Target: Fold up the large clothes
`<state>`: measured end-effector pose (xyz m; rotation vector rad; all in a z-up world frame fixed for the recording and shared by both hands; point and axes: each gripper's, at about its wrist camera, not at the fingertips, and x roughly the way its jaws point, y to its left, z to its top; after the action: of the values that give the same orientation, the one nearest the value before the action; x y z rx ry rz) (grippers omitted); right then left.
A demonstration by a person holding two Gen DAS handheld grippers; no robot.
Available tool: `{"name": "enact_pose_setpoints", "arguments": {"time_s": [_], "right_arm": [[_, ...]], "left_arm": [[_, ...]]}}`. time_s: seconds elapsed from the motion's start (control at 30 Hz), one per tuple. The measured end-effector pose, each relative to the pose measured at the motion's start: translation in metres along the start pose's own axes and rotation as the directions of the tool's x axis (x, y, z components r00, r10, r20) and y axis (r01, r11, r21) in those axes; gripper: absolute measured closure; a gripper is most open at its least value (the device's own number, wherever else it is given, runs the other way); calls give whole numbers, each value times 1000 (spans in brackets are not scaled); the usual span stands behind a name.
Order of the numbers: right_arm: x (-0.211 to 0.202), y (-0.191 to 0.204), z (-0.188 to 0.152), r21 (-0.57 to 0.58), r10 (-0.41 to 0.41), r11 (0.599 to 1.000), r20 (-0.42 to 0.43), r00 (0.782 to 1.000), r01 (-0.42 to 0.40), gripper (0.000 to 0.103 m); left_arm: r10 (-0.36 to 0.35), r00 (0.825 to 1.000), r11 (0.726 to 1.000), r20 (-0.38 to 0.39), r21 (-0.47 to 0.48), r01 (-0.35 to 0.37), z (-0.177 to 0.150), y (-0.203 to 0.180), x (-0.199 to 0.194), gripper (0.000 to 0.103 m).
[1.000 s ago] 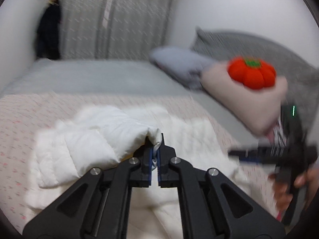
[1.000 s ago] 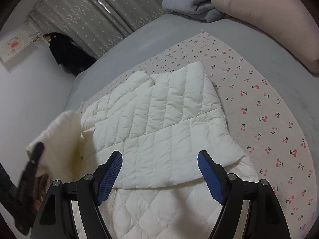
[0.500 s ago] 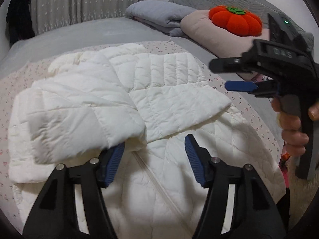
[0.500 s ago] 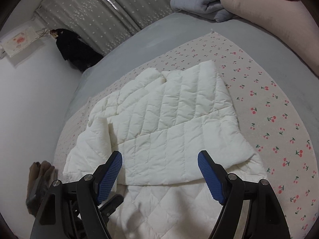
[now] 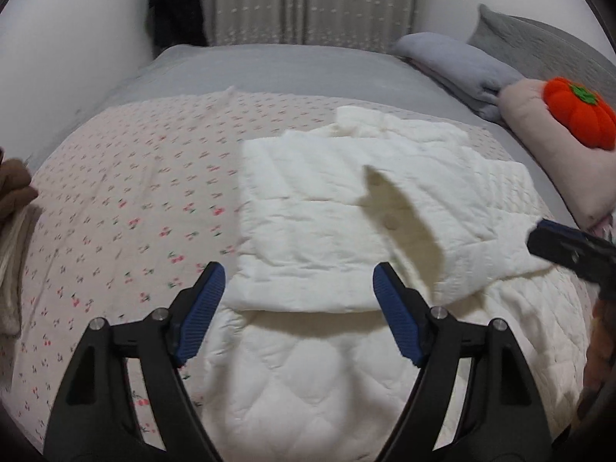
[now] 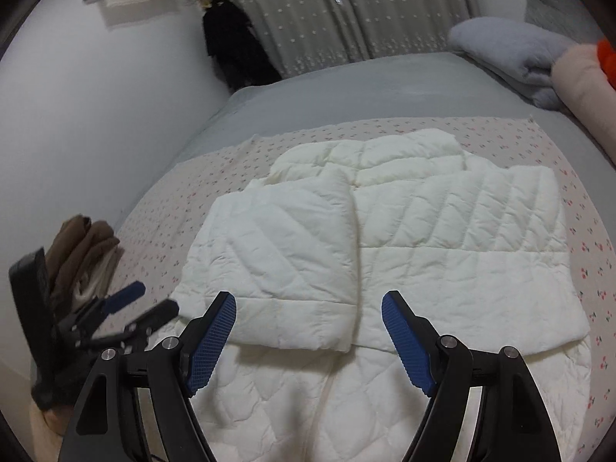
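White quilted jacket [image 6: 385, 254] sleeves folded in on bed [image 6: 385, 88], left hand-held gripper [image 5: 298, 313] jaws just opened, nothing between, right hand-held gripper [image 6: 308, 340] wide, empty

A second ago the left gripper [image 5: 298, 313] was clamped on a sleeve of the white quilted puffer jacket [image 6: 385, 238]; its jaws have just been opening, and the sleeve now lies folded across the jacket's front.
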<state>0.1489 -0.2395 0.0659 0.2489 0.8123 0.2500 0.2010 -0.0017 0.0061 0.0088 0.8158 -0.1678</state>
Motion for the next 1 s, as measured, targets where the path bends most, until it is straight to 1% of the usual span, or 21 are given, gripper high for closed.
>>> {"name": "enact_pose_setpoints", "arguments": {"time_s": [0.03,0.07,0.17,0.23,0.27,0.3,0.33,0.37,0.4,0.43,0.5,0.53,0.6,0.67,0.73,0.77,0.83,0.87,0.9,0.93,1.0], "right_arm": [[5,11,-3,-42,-1,999,-3,1000,1,23],[12,25,-6,-94,-6,996,-7,1000,5,23],[36,60,-18,-223,-38,974,-31,999,30,23],[54,80,-27,-308,-90,949,-41,995,73,23],[64,86,-31,-346,-129,932,-36,991,109,23],[74,92,-35,-383,-176,911,-23,984,154,25],[84,95,-39,-411,-229,888,-6,973,207,28],[90,95,-41,-427,-274,869,8,962,251,39],[95,92,-41,-428,-300,860,13,954,276,46],[96,87,-39,-417,-313,861,18,950,292,50],[92,71,-31,-358,-316,883,23,948,303,63],[84,59,-25,-322,-322,893,25,946,313,64],[67,26,-12,-211,-336,918,35,941,335,64],[47,-12,-1,-82,-335,938,29,942,336,64],[25,-54,4,74,-338,939,25,941,336,61],[12,-77,4,156,-325,935,23,946,318,60],[-5,-110,1,283,-249,931,27,968,231,47],[-13,-127,-2,352,-202,919,36,979,177,35],[-19,-142,-5,416,-156,902,54,986,120,29],[-22,-154,-9,461,-107,885,67,992,65,29],[-19,-167,-16,507,-24,862,65,998,-12,29]], "left_arm": [[17,1000,999,-6,-35,-17,0,10,7,32],[29,1000,998,-12,-59,-29,-1,19,13,34],[53,997,994,-52,-93,-58,-5,33,32,45],[45,997,993,-68,-109,-52,-8,40,39,55],[34,997,992,-76,-116,-43,-9,42,43,59],[18,996,992,-84,-127,-28,-9,43,46,65],[-1,996,990,-93,-140,-12,-9,44,49,69],[-13,995,989,-100,-149,-2,-10,45,51,71],[-18,994,989,-107,-151,2,-11,44,54,73],[-10,994,990,-111,-143,-6,-11,42,56,73],[6,994,991,-111,-129,-20,-13,39,58,73],[6,994,991,-112,-131,-21,-14,39,58,73],[2,994,990,-111,-138,-17,-14,39,57,73],[5,994,991,-109,-135,-20,-14,40,56,73],[7,994,990,-106,-142,-22,-14,40,53,73],[0,995,989,-103,-149,-15,-13,40,51,73],[-12,996,987,-84,-162,-2,-12,40,46,73],[-18,997,986,-71,-164,6,-11,39,43,73],[-24,998,986,-56,-165,15,-10,38,40,73],[-31,999,986,-39,-164,24,-9,36,37,73],[-45,999,987,-11,-156,43,-7,30,33,73]]}}
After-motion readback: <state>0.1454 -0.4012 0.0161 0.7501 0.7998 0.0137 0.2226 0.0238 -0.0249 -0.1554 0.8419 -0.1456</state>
